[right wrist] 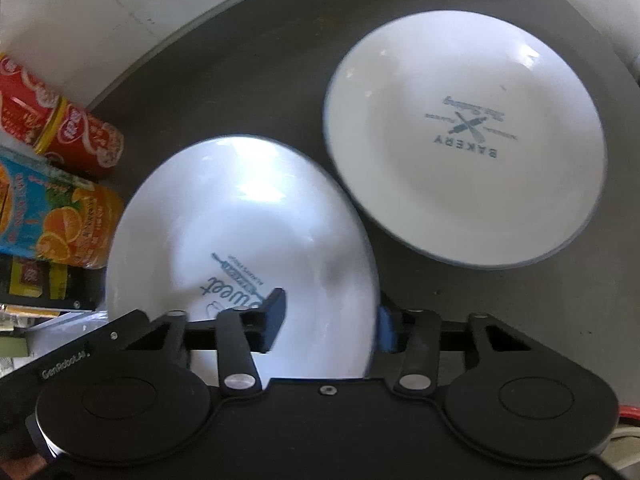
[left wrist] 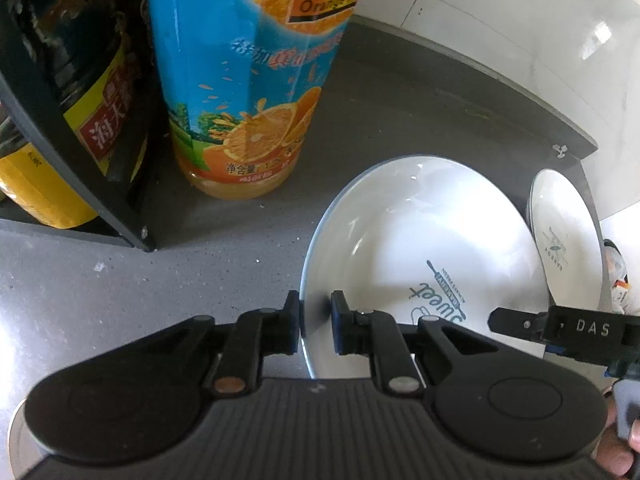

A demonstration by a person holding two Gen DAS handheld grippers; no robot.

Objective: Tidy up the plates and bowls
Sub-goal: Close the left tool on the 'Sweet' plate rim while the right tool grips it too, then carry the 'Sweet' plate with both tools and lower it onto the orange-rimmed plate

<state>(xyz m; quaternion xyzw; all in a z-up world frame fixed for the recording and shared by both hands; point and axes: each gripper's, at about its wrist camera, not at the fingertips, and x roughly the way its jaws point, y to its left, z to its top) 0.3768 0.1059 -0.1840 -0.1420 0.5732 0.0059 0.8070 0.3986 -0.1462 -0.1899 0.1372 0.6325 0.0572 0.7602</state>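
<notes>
Plates sit on the dark grey counter (left wrist: 248,264): the "Sweet" plate (left wrist: 420,248) is tilted, its near rim pinched between the fingers of the left gripper (left wrist: 316,328), while the right gripper (right wrist: 332,320) straddles its other rim, fingers on either side, clenched on it as far as the blur shows. The "Bakery" plate (right wrist: 464,140) lies just beside it, near the counter's far corner. An orange juice bottle (left wrist: 256,80) stands beside a black rack (left wrist: 80,152).
</notes>
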